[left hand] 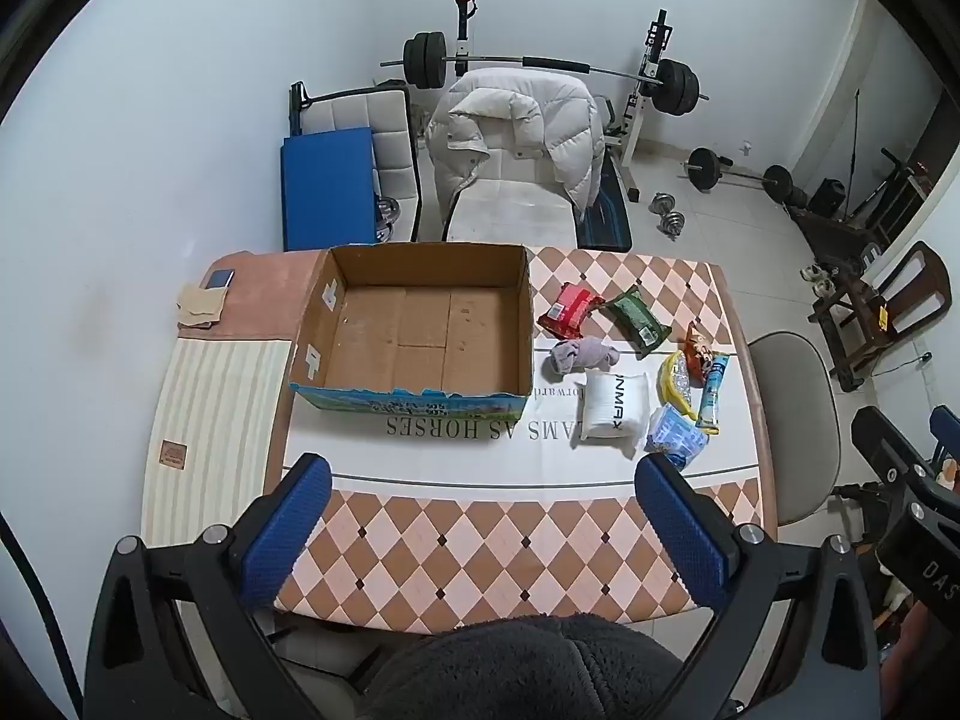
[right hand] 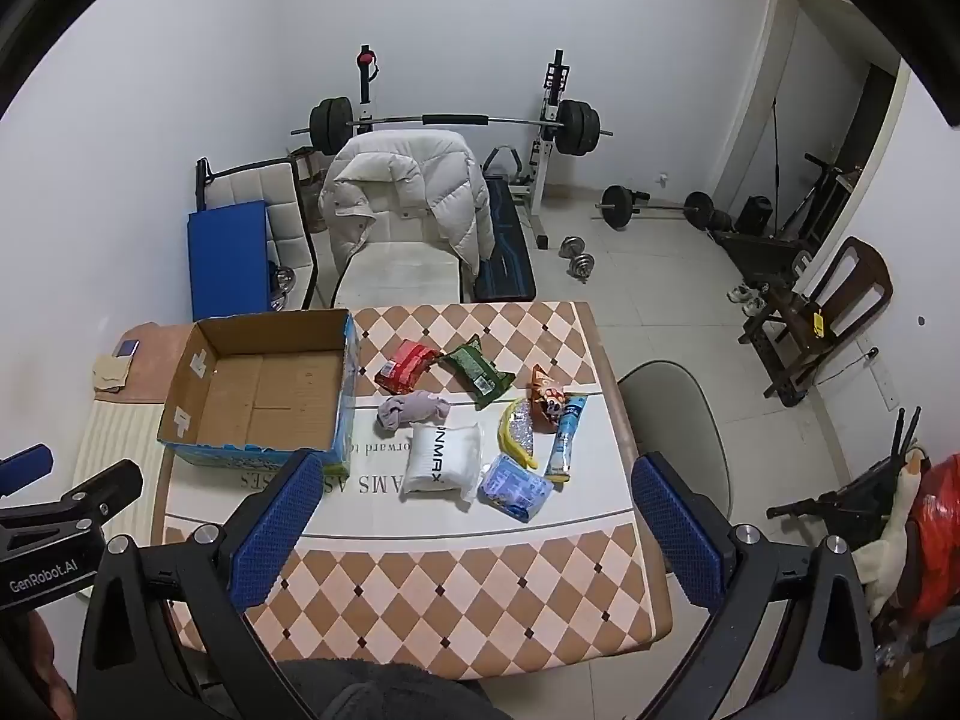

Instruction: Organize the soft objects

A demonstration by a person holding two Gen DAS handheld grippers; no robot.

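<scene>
An empty cardboard box (left hand: 414, 330) (right hand: 264, 390) stands on the table's left half. To its right lie several soft items: a red pack (left hand: 567, 309) (right hand: 405, 366), a green pack (left hand: 637, 319) (right hand: 477, 375), a grey cloth (left hand: 579, 355) (right hand: 414, 410), a white pillow pack (left hand: 612, 412) (right hand: 443, 459), a blue-white pack (left hand: 678, 435) (right hand: 516, 487), a yellow pouch (left hand: 677, 381) (right hand: 519, 432), an orange toy (left hand: 699, 353) (right hand: 547, 399) and a blue tube (left hand: 713, 390) (right hand: 567, 435). My left gripper (left hand: 483, 474) and right gripper (right hand: 474, 474) hang open and empty above the table's near edge.
The table (left hand: 480, 534) has a checkered cloth. A phone (left hand: 219, 279) and a tan cloth (left hand: 201, 306) lie at its far left. A chair with a white jacket (left hand: 522, 144) stands behind, a grey chair (left hand: 792, 408) to the right. Gym weights (left hand: 732, 171) lie on the floor.
</scene>
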